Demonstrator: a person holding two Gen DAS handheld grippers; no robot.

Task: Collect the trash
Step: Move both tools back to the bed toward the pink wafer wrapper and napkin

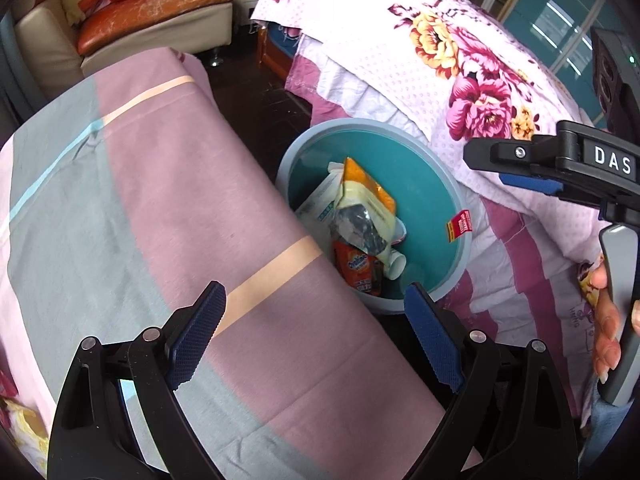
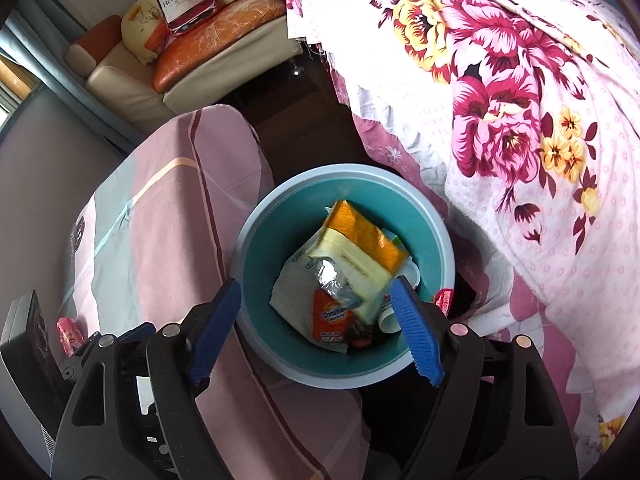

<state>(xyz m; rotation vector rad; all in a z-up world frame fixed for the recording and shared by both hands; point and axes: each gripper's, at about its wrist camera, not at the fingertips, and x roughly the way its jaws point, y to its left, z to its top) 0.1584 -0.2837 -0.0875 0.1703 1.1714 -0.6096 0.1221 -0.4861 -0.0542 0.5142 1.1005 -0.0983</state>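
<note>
A teal bin (image 1: 440, 204) (image 2: 260, 248) stands on the floor between two cloth-covered surfaces. Inside lie several wrappers: a yellow-and-orange pouch (image 1: 370, 196) (image 2: 360, 248), an orange Ovaltine packet (image 1: 358, 266) (image 2: 334, 318) and a white cup (image 1: 396, 266). My left gripper (image 1: 316, 328) is open and empty over the pink and grey cloth, left of the bin. My right gripper (image 2: 316, 304) hangs open above the bin, nothing between its blue pads; it also shows at the right edge of the left wrist view (image 1: 528, 168), with a hand (image 1: 606, 320) on its handle.
A pink and grey striped cloth (image 1: 140, 200) (image 2: 160, 216) covers the surface left of the bin. A floral blanket (image 1: 440, 60) (image 2: 520, 120) drapes on the right. A sofa with cushions (image 1: 140, 12) (image 2: 192, 52) stands beyond dark floor. A pink item (image 2: 68, 334) lies at lower left.
</note>
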